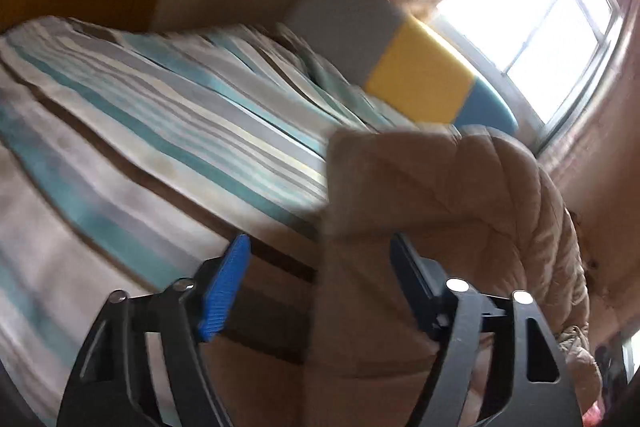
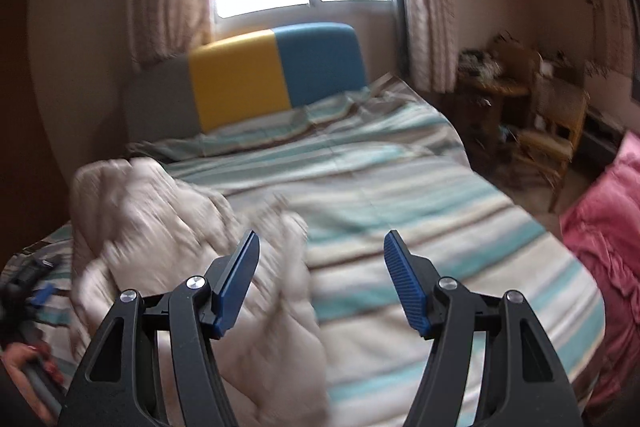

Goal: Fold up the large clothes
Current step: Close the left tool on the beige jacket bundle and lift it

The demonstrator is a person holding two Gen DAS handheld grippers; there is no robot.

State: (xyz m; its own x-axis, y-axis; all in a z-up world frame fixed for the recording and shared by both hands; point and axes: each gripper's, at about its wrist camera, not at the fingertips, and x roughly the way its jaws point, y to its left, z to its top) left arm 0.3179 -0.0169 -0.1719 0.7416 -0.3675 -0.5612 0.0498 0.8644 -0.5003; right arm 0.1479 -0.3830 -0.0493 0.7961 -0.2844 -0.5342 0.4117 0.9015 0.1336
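Lying bunched and unfolded on the striped bed (image 2: 400, 187), the beige quilted jacket (image 2: 180, 227) leaves folding barely begun; left tongs (image 1: 320, 291) spread around a fold, right tongs (image 2: 320, 283) spread, empty.

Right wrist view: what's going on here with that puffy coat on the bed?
A person with a two-finger gripper in each hand is working on a beige quilted puffer jacket that lies bunched on the left part of a bed with a teal-and-brown striped cover. The left gripper has jacket fabric between its fingers, though blur hides whether they pinch it. The right gripper is open and empty above the bed. No neat fold shows yet. A pink quilted garment sits at the bed's right edge.
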